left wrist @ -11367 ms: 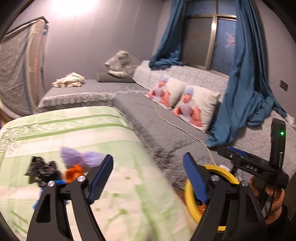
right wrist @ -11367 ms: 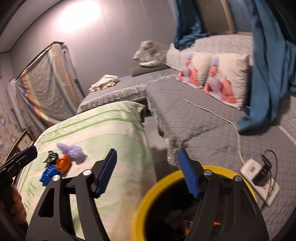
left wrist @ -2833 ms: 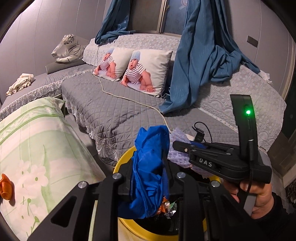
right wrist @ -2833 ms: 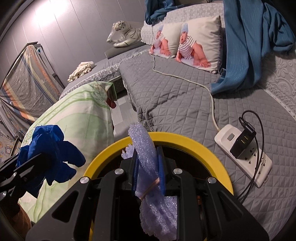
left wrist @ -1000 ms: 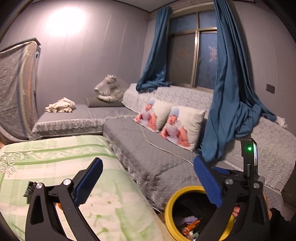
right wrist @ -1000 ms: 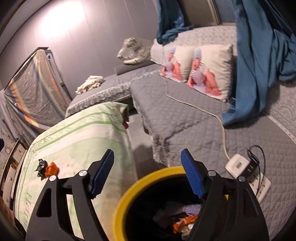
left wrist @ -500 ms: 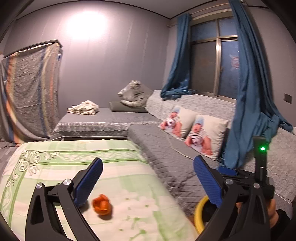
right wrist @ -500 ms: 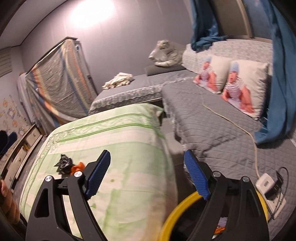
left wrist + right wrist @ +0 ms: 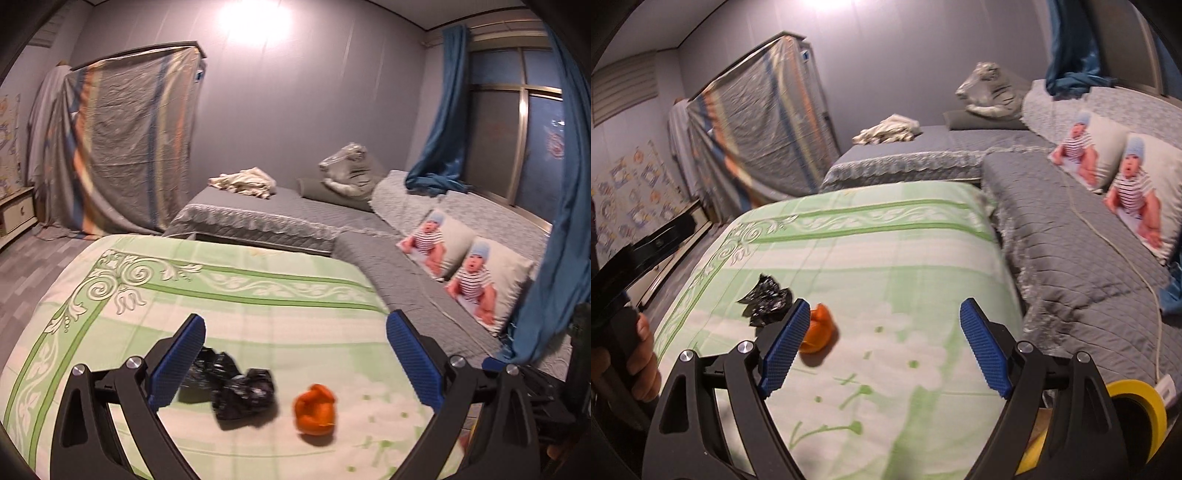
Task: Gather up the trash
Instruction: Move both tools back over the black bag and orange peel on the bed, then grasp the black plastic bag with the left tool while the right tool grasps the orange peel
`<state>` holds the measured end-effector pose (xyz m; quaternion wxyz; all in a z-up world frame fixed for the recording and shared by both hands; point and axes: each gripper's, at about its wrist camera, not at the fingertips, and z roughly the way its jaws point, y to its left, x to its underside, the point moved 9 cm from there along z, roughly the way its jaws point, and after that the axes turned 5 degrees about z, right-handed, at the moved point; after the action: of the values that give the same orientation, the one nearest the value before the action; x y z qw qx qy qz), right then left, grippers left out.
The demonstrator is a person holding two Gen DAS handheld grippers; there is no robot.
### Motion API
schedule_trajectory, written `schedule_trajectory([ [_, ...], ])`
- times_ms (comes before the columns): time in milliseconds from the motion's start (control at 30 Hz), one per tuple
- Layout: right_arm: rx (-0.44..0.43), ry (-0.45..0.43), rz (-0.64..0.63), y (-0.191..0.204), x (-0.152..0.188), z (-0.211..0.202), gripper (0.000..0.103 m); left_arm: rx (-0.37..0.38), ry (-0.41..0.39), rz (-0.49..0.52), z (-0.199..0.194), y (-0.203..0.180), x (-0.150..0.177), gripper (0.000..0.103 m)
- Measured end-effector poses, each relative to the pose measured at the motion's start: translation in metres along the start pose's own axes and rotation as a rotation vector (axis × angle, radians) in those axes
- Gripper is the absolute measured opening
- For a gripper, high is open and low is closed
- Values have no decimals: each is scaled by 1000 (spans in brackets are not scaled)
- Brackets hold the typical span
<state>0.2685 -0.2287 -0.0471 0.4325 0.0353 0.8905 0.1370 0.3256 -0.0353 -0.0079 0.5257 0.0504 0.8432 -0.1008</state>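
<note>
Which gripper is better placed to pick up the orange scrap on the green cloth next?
Left, probably. The left gripper is open and the orange scrap lies between its fingers in its view. The right gripper is open too, but there the scrap sits behind its left finger, off-centre.

Left gripper (image 9: 295, 363) wide open; right gripper (image 9: 884, 347) wide open.

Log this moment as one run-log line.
left claw open, empty | right claw open, empty | black wrapper, orange scrap on green bedspread | yellow bin at right
</note>
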Motion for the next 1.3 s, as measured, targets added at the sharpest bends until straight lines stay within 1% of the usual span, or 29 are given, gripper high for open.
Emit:
schedule_trajectory([
  [133, -21, 32, -35, 23, 5, 22, 79, -31, 33, -31, 15, 21, 8, 95],
  [300, -42, 75, -70, 44, 11, 48, 79, -54, 72, -57, 32, 36, 21, 95],
  [700, -73, 168, -130, 73, 37, 99, 79, -103, 177, -124, 75, 72, 55, 95],
  [800, -75, 188, -142, 77, 43, 111, 79, -112, 198, -134, 84, 79, 62, 95],
  [1000, -76, 230, -141, 79, 53, 134, 79, -105, 241, -155, 98, 85, 76, 95],
  [1300, -76, 251, -140, 76, 60, 152, 79, -114, 301, -157, 117, 90, 94, 95],
])
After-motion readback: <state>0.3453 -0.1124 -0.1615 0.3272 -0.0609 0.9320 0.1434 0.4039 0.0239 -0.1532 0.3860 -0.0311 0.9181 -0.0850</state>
